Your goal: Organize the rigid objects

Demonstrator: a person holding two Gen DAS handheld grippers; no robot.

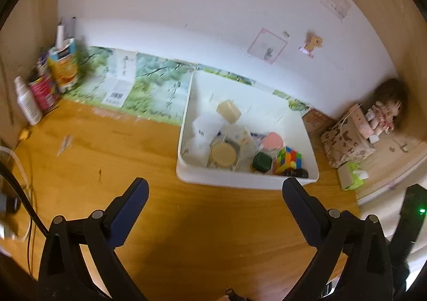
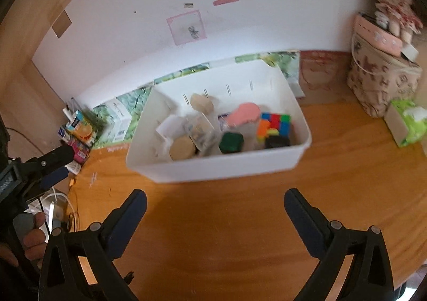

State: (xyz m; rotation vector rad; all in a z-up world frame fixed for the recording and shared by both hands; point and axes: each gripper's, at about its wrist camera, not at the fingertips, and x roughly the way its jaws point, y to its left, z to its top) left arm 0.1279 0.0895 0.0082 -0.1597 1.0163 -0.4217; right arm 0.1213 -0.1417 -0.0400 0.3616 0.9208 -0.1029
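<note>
We see the left gripper (image 1: 214, 188) and right gripper (image 2: 214, 200) angled downward, jaws spread wide and empty — a hand (image 2: 33, 241) grips the left tool's handle.

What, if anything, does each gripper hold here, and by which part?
Nothing. The left gripper and right gripper both stand open over bare wooden table, short of the white bin.
</note>
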